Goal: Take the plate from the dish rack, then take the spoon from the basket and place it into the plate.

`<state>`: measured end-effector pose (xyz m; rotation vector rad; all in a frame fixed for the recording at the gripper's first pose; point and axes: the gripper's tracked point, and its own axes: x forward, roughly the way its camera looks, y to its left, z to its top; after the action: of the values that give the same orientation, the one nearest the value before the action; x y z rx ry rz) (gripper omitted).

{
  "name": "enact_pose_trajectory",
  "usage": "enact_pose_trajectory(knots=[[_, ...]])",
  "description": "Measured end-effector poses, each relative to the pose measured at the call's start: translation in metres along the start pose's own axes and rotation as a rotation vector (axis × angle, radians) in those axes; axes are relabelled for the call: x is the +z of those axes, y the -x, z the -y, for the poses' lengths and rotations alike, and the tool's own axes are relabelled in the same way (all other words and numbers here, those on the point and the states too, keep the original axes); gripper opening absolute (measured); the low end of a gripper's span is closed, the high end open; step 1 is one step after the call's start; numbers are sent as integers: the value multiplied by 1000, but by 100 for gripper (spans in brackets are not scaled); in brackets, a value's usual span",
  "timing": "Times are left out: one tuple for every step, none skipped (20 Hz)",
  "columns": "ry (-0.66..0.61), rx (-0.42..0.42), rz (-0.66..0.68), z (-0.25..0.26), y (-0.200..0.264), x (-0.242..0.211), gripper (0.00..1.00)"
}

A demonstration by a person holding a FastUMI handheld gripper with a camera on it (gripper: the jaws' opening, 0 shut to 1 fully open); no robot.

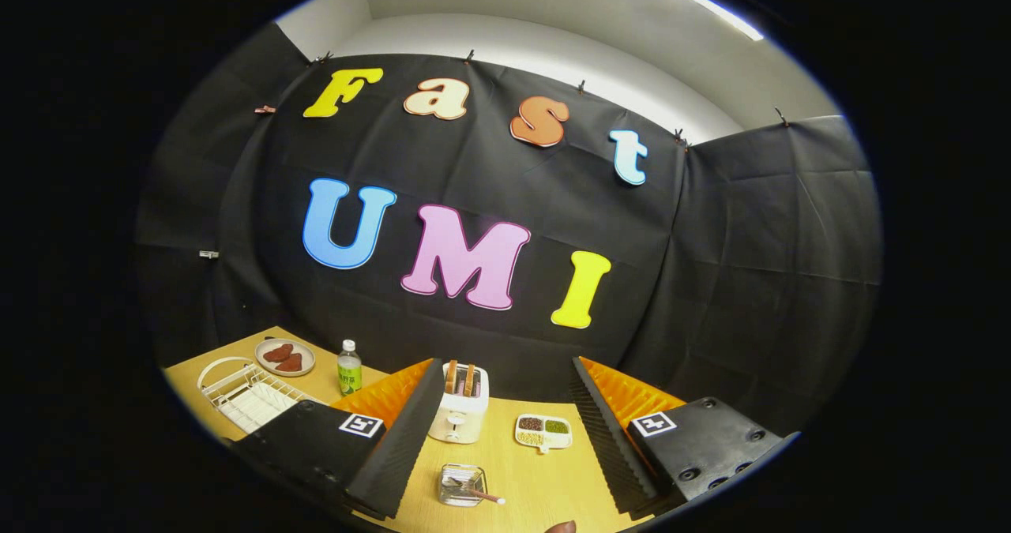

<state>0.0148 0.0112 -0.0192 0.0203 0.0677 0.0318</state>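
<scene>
My gripper is held high above a wooden table, open wide, with nothing between its fingers. Low down between the fingers sits a small clear basket holding a spoon, whose handle sticks out to the right. Off to the left, beyond the left finger, lies a white wire dish rack. Just behind the rack a round plate carrying two red-brown pieces rests on the table.
A white toaster with two slices in it stands between the fingers, beyond the basket. To its right is a white sectioned dish of grains, and left of the toaster a small green-labelled bottle. A small reddish-brown shape shows at the table's near edge.
</scene>
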Motion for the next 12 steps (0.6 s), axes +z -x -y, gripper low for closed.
enact_pose_trajectory(knots=[[0,13,-12,-6,-2,-2,98],[-2,27,-25,-11,-4,-5,98],[-6,43,-37,-19,-7,-7,98],[-14,62,-51,-28,-10,-9,98],[-25,87,-71,-38,-12,-13,98],[-40,117,-93,-50,-15,-17,98],[-54,144,-115,-63,-17,-21,98],[-64,167,-135,-73,-21,-24,98],[-67,184,-154,-83,-24,-29,98],[-64,198,-170,-92,-29,-32,98],[-58,211,-187,-101,-32,-37,98],[-53,224,-207,-110,-37,-42,98]])
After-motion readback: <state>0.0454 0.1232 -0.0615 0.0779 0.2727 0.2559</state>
